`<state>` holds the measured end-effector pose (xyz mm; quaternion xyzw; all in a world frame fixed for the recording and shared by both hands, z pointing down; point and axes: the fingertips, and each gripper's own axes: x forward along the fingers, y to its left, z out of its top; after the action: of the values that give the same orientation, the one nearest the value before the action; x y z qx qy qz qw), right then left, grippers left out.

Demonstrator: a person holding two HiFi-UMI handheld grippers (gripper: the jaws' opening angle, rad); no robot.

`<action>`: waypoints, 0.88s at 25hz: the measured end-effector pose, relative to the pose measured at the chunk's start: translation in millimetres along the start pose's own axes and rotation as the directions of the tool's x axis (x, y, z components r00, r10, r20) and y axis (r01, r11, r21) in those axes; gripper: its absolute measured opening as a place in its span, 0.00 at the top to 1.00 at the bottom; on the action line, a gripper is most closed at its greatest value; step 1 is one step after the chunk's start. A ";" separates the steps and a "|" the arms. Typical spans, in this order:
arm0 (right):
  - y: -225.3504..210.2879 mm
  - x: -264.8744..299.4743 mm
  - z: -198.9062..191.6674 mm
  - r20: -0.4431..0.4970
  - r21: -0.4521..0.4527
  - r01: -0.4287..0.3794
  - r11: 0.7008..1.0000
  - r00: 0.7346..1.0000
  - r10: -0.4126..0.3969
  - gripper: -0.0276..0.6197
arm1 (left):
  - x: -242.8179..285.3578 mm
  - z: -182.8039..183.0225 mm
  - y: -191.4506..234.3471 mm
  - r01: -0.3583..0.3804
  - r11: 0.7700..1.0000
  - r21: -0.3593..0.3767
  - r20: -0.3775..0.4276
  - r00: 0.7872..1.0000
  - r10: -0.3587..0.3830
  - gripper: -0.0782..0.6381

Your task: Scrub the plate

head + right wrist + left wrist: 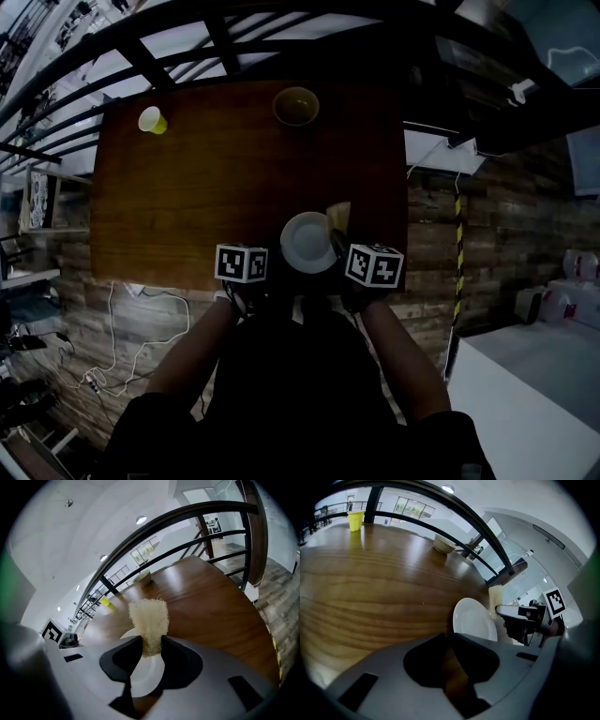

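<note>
The left gripper [451, 637] is pressed together on the near rim of a white plate [474, 620], which stands tilted up just ahead of its tips, the smooth, glossy round face turned toward the right gripper [151, 641]. That gripper pinches the lower end of a scrubber [149, 620], a pale, coarse, fibrous pad that sticks up past its tips. Part of the plate shows white below and between its jaws. From the left gripper, the scrubber sits at the plate's right rim; whether it touches there cannot be told.

Both grippers work over the near edge of the surface [206, 187], a dark brown rectangle of polished wood with a clear grain. Ahead of them the wood runs bare for a long stretch. Well ahead of the left gripper and off to its left, a yellow cup [152, 120] stands upright by the far left corner. A round, tan bowl [296, 106] sits almost straight ahead at the far edge. The contents of either cannot be made out. A black railing [187, 515] of curved bars runs beyond the far edge. To the right of the right gripper the surface ends at a straight edge.
</note>
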<state>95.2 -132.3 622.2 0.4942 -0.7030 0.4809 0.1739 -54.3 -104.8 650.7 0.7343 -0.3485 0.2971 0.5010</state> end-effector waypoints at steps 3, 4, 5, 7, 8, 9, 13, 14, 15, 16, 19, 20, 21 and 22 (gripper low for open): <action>-4.7 -4.7 3.6 0.013 0.003 0.004 1.000 1.000 -0.004 0.75 | 0.4 0.4 -1.4 -0.006 1.000 -0.002 0.006 1.000 0.006 0.79; -3.2 -5.6 3.8 0.013 -0.001 0.003 1.000 1.000 -0.003 0.75 | 0.2 0.1 -2.4 -0.008 1.000 -0.005 0.007 1.000 0.008 0.79; 0.5 -5.9 3.7 0.010 -0.007 -0.002 1.000 1.000 0.002 0.75 | -0.4 -0.3 -3.9 -0.010 1.000 -0.006 0.009 1.000 0.010 0.79; 13.5 -3.8 1.9 -0.002 -0.021 -0.023 1.000 1.000 0.023 0.75 | -3.1 -1.3 -9.5 -0.004 1.000 -0.005 0.013 1.000 0.004 0.79; 21.8 -1.2 -0.2 -0.011 -0.030 -0.037 0.999 0.999 0.037 0.75 | -4.9 -1.9 -13.5 0.005 1.000 -0.004 0.018 1.000 -0.005 0.79; 30.4 2.3 -3.1 -0.023 -0.040 -0.053 0.998 0.998 0.052 0.75 | -6.4 -2.9 -17.5 0.015 1.000 -0.005 0.022 1.000 -0.015 0.79; 63.3 19.3 -20.3 -0.083 -0.088 -0.111 0.990 0.991 0.104 0.75 | -8.1 -13.7 -28.2 0.046 0.999 -0.027 0.022 0.999 -0.045 0.79; 70.8 23.5 -24.8 -0.097 -0.097 -0.127 0.987 0.988 0.118 0.75 | -7.6 -17.4 -29.3 0.053 0.998 -0.041 0.020 0.998 -0.052 0.79; 78.1 27.8 -29.2 -0.110 -0.103 -0.144 0.984 0.985 0.132 0.75 | -7.0 -20.7 -29.5 0.060 0.997 -0.058 0.019 0.998 -0.059 0.79; 84.9 32.0 -33.5 -0.123 -0.105 -0.159 0.982 0.982 0.146 0.75 | -6.4 -23.4 -28.7 0.065 0.995 -0.074 0.020 0.998 -0.063 0.79; 99.1 42.8 -44.6 -0.154 -0.087 -0.192 0.978 0.972 0.177 0.75 | -5.5 -28.2 -24.6 0.076 0.991 -0.113 0.027 0.997 -0.074 0.79; 101.1 45.4 -47.5 -0.162 -0.081 -0.196 0.977 0.970 0.181 0.75 | -5.3 -28.7 -23.5 0.080 0.989 -0.122 0.029 0.997 -0.077 0.79; 101.9 47.6 -50.1 -0.169 -0.078 -0.196 0.978 0.969 0.181 0.75 | -5.2 -28.9 -22.5 0.082 0.988 -0.128 0.031 0.996 -0.079 0.79; 102.1 49.5 -52.7 -0.174 -0.076 -0.196 0.978 0.968 0.180 0.75 | -5.3 -29.1 -21.9 0.084 0.988 -0.130 0.032 0.996 -0.080 0.79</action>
<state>-27.3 -108.6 631.5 0.3749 -0.7513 0.5016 0.2085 -42.2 -70.6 644.3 0.7174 -0.3435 0.2429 0.5553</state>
